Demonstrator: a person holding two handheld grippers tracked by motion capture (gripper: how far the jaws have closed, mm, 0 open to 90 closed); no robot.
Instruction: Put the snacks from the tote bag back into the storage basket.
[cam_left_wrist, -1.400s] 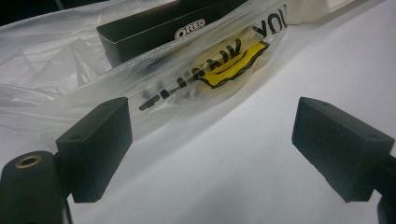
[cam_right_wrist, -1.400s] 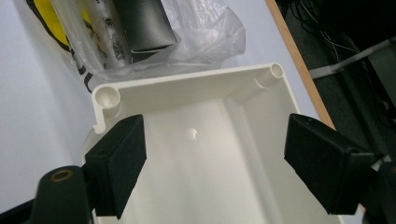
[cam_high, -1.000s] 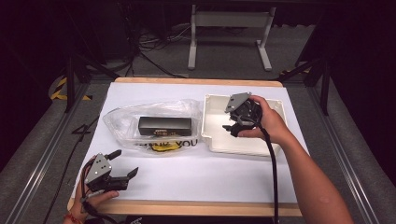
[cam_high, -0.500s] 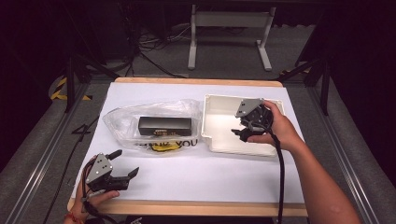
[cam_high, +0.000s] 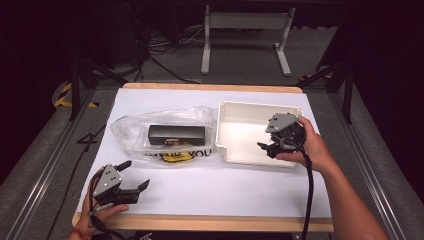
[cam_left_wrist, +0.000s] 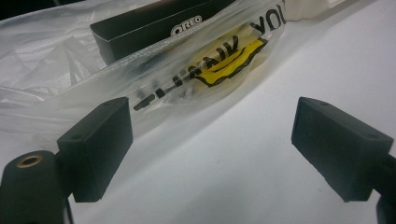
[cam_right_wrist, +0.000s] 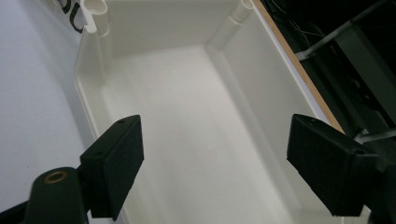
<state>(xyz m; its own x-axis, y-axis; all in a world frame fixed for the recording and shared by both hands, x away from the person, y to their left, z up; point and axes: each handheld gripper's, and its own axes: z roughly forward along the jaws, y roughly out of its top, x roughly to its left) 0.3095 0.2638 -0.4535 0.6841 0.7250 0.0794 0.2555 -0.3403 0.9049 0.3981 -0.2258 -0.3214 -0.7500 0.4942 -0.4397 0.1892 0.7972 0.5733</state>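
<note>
At the near left of the table, the left gripper (cam_high: 134, 176) is held low over the white sheet (cam_high: 240, 185), just short of the clear plastic bag (cam_high: 131, 131). Its jaws are spread wide and nothing is held between them. In the left gripper view the bag's near edge (cam_left_wrist: 154, 100) is seen a little way ahead of the jaws, with black letters and a yellow mark printed on it.

Inside the bag, a black box (cam_high: 176, 134) is lying flat, a bit farther back. The bag is thin and crinkly. If only the loose plastic is pinched, the bag may be pulled up while the box slides about inside, or slips out of the open end. The plastic could also be torn if it is tugged hard.

To the right, the right gripper (cam_high: 266, 148) is held over the near edge of the white tray (cam_high: 260, 109). Its jaws are wide apart too, and nothing is gripped. The tray looks empty. It sits just beside the bag and may be touching it, so it could be bumped and pushed away if the bag is dragged sideways. The tray's rim could be knocked if the right gripper is lowered without care.
</note>
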